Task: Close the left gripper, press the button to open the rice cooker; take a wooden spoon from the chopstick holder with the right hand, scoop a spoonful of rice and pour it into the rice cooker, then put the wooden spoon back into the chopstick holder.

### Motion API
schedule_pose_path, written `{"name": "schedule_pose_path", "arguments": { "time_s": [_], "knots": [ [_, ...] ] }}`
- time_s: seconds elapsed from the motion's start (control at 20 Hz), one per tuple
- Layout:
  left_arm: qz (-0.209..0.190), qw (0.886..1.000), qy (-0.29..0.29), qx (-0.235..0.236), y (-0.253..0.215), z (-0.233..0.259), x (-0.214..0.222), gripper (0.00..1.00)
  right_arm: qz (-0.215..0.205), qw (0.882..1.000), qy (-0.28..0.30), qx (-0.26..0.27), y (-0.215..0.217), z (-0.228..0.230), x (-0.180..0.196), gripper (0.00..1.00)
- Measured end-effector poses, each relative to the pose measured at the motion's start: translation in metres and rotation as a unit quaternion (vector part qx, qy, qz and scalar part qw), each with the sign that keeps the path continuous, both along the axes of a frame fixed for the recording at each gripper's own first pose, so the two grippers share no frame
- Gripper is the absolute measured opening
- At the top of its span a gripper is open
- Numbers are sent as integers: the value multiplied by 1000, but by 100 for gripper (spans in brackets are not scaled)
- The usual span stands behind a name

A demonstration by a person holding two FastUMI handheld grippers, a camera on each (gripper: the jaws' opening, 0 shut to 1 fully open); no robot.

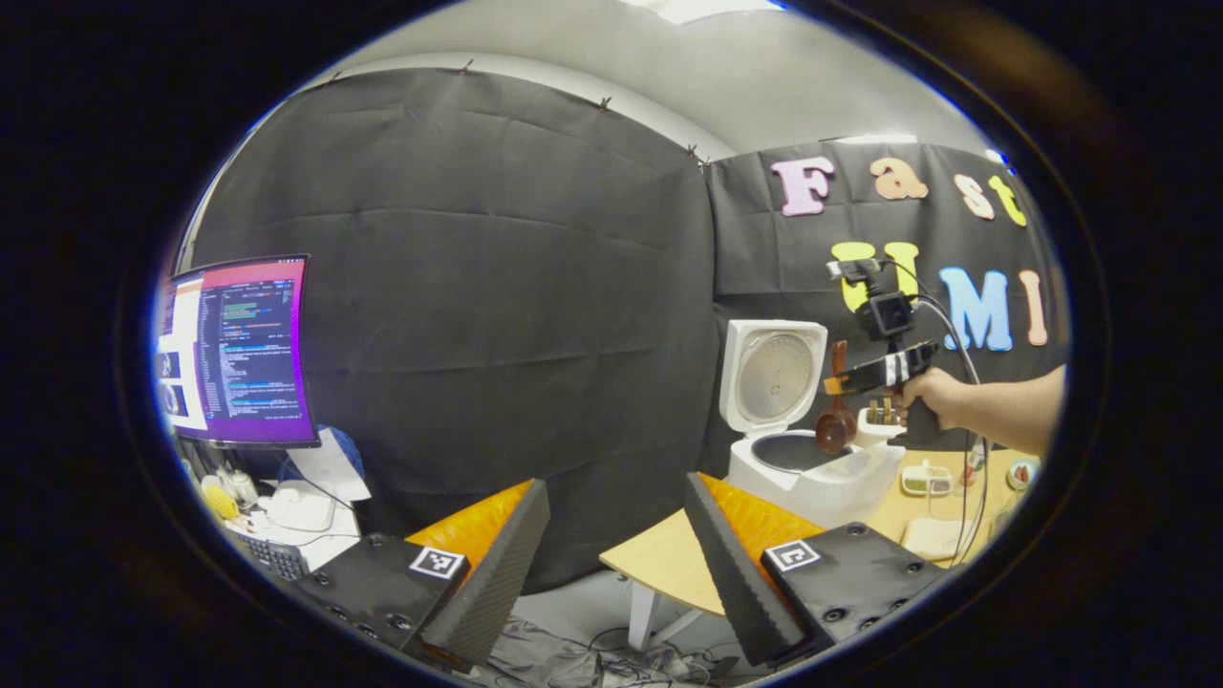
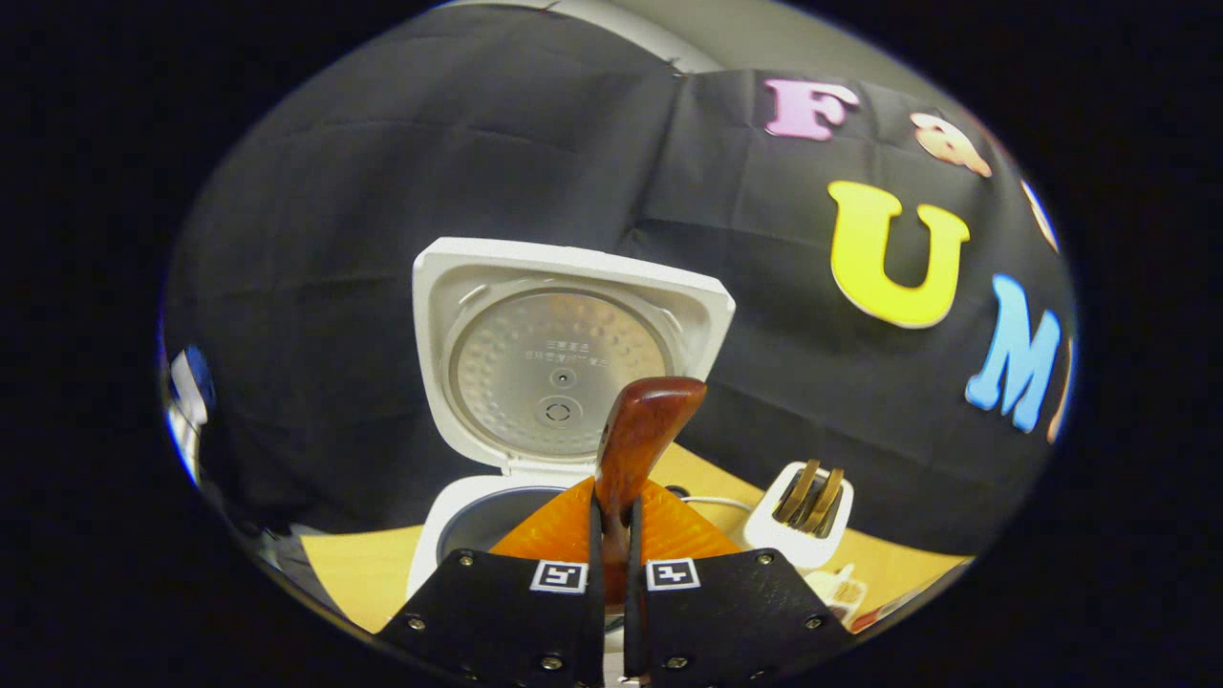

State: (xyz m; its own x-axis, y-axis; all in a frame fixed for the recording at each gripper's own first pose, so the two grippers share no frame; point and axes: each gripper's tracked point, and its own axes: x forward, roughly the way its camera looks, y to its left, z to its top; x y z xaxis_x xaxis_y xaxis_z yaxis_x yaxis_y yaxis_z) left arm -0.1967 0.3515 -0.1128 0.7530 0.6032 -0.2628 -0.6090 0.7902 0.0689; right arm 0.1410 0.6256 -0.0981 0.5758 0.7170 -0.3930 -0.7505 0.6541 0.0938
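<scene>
The white rice cooker (image 1: 812, 483) stands open on the table with its lid (image 1: 772, 373) upright. In the left gripper view a hand holds my right gripper (image 1: 833, 385), shut on the wooden spoon (image 1: 835, 430). The spoon hangs bowl down over the cooker's pot. The right gripper view has my right gripper (image 2: 611, 535) clamped on the spoon's handle (image 2: 638, 435), which sticks up in front of the cooker's lid (image 2: 564, 368). The spoon's bowl is hidden there. The white chopstick holder (image 2: 801, 524) stands to the right of the cooker. My left gripper (image 1: 611, 564) is open and holds nothing, off the table's left end.
A lit monitor (image 1: 239, 349) stands on a cluttered desk with a keyboard (image 1: 272, 554) at far left. The wooden table (image 1: 669, 559) ends near my left gripper. Small dishes (image 1: 925, 478) and a white plate (image 1: 936, 537) lie right of the cooker. Cables trail on the floor.
</scene>
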Motion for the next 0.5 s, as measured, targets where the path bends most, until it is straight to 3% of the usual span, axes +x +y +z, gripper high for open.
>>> {"name": "schedule_pose_path", "arguments": {
  "time_s": [0.25,0.5],
  "knots": [
    [-19,1000,-1,16,-2,17,12,99,-77,982,133,111,-39,10,10,8],
    [-46,999,-15,18,-17,29,40,99,-132,952,184,205,-98,37,14,8]
  ]
}}
